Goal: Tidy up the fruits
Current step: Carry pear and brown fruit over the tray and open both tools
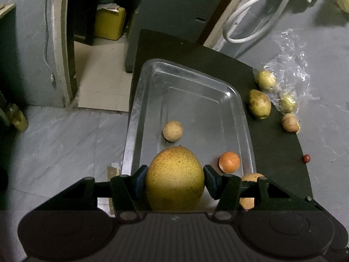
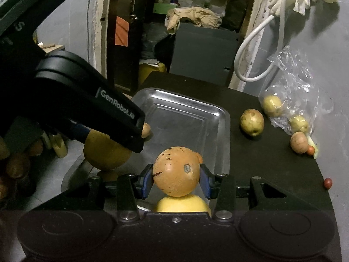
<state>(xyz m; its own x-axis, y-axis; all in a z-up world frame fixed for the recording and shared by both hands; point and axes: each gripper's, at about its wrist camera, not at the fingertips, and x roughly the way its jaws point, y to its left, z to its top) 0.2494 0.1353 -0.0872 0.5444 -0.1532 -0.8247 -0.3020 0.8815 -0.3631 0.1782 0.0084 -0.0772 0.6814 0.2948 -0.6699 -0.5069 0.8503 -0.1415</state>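
My left gripper (image 1: pixel 174 174) is shut on a large yellow-green fruit (image 1: pixel 174 179) and holds it over the near end of a metal tray (image 1: pixel 187 65). A small tan fruit (image 1: pixel 172 131) and an orange (image 1: pixel 229 162) lie in the tray. My right gripper (image 2: pixel 176 179) is shut on a round orange-brown fruit (image 2: pixel 176 171) above the tray's near right part (image 2: pixel 181 93). A pale yellow fruit (image 2: pixel 183 204) shows just under it. The left gripper's yellow fruit (image 2: pixel 104 152) hangs at the left of the right wrist view.
On the black table (image 1: pixel 272 152) right of the tray lie a green-yellow fruit (image 1: pixel 259 103), a reddish one (image 1: pixel 290 122), two more in a clear plastic bag (image 1: pixel 290 65) and a small red berry (image 1: pixel 307 158). A white hose (image 1: pixel 250 11) hangs behind. Grey floor lies left.
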